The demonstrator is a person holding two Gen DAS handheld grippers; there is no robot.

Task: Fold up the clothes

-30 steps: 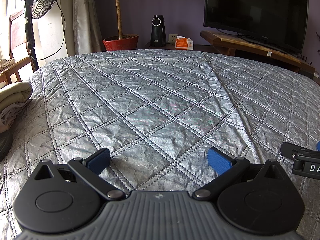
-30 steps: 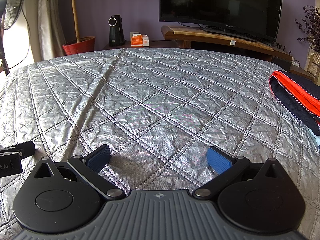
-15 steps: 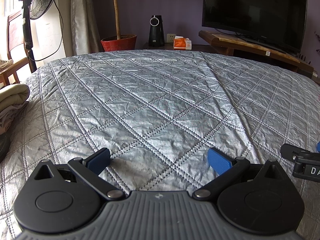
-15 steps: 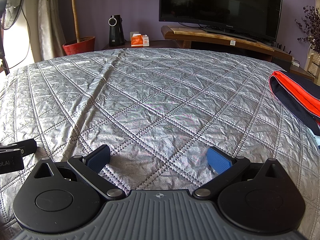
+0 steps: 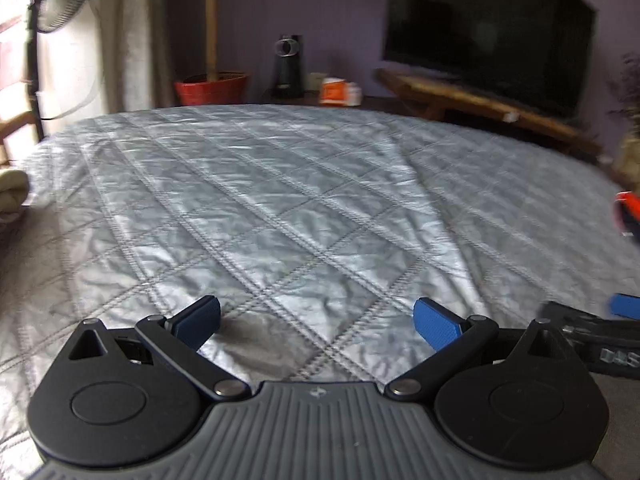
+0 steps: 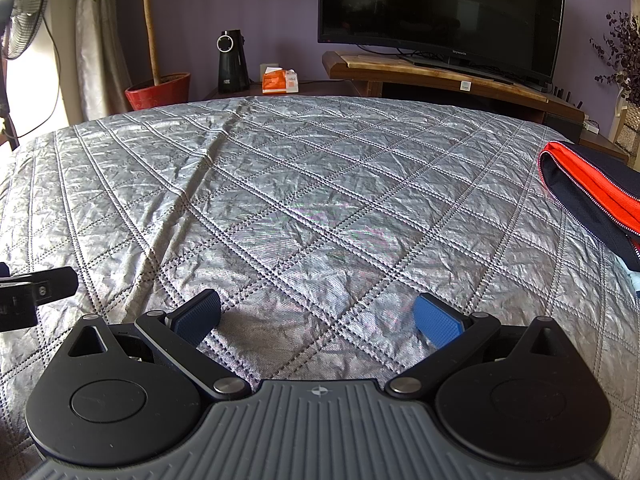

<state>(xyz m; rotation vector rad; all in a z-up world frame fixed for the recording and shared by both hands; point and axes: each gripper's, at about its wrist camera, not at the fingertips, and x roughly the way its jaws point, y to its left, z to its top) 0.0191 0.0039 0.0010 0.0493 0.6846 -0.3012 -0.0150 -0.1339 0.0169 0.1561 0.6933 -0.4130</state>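
Swinging to the right since a moment ago, the left gripper (image 5: 316,316) now blurs its own view and brings the red-and-navy garment (image 5: 629,212) into the edge of its picture, while the right gripper (image 6: 318,314) has hardly shifted. Both stand with their blue pads spread wide, holding nothing, low over the quilted silver bedspread (image 6: 304,200).

Folding looks not yet begun on that garment: it lies bunched at the right edge of the bed (image 6: 592,196), well apart from either gripper. A pale bundle of cloth (image 5: 12,188) sits at the far left edge; whether it is already folded I cannot tell. The middle of the bed between them carries nothing.

Side by side, the two grippers point across the bed toward the television (image 6: 440,16); I'd judge the next move is a reach rightward for the garment.
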